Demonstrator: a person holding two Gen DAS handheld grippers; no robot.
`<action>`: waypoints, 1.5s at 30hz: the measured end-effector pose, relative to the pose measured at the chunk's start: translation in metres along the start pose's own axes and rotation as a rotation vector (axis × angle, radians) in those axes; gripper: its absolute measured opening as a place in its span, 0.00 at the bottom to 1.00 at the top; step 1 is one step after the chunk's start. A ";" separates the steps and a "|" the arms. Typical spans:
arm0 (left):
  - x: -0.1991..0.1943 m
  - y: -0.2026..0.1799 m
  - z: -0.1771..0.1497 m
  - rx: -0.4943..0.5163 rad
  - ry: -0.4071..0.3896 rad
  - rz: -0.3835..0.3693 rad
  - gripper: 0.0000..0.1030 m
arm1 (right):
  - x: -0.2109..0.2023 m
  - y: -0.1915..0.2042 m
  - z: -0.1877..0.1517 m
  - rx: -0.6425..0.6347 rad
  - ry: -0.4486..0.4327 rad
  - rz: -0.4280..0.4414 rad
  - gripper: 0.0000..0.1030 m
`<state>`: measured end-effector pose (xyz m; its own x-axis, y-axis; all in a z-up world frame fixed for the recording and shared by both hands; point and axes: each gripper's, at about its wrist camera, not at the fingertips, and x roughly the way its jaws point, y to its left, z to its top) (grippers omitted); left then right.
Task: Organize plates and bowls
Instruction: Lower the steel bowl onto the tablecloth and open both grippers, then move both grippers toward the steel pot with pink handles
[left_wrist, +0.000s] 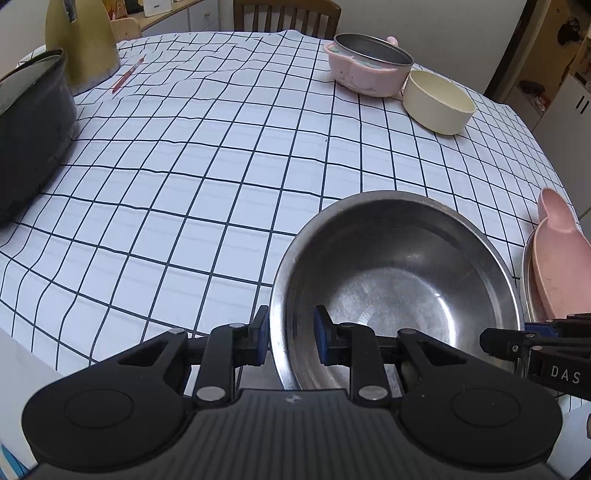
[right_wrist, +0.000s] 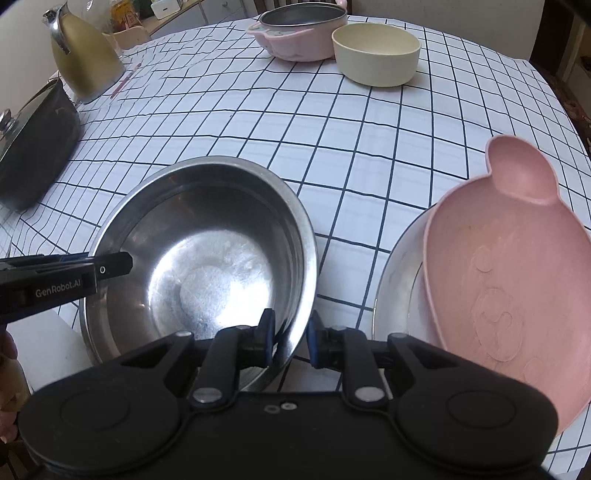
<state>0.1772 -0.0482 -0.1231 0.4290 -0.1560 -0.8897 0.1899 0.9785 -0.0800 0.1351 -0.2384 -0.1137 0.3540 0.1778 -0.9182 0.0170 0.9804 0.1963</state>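
Note:
A large steel bowl (left_wrist: 399, 280) (right_wrist: 207, 266) sits at the near edge of the checked tablecloth. My left gripper (left_wrist: 290, 332) is shut on its left rim, one pad outside the wall and one inside. On the opposite rim my right gripper (right_wrist: 290, 332) is shut the same way. Each gripper's tip shows in the other's view: the right gripper (left_wrist: 517, 339) and the left gripper (right_wrist: 110, 266). Just right of the bowl a pink plate (right_wrist: 509, 258) (left_wrist: 557, 258) lies on a steel plate (right_wrist: 399, 277). At the far side stand a cream bowl (left_wrist: 437, 101) (right_wrist: 375, 51) and a pink bowl with a steel insert (left_wrist: 365, 70) (right_wrist: 295, 48).
A black lidded pot (left_wrist: 29, 129) (right_wrist: 33, 147) and a gold kettle (left_wrist: 85, 44) (right_wrist: 85, 55) stand along the left edge, with a red pen (left_wrist: 127, 74) beside the kettle. A wooden chair (left_wrist: 288, 14) is behind the table. Bare checked cloth (left_wrist: 203, 166) fills the middle.

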 end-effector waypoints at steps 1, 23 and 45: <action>0.000 0.000 0.000 0.001 -0.001 -0.002 0.23 | 0.000 0.000 0.000 0.002 0.001 -0.002 0.20; -0.023 0.008 -0.002 0.037 -0.051 -0.041 0.23 | -0.023 0.004 0.002 0.040 -0.061 -0.041 0.35; -0.079 -0.001 0.044 0.104 -0.252 -0.123 0.59 | -0.074 0.022 0.040 -0.003 -0.218 -0.024 0.64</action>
<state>0.1819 -0.0424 -0.0334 0.6008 -0.3134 -0.7354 0.3378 0.9333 -0.1218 0.1466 -0.2336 -0.0281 0.5471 0.1316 -0.8267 0.0258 0.9845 0.1738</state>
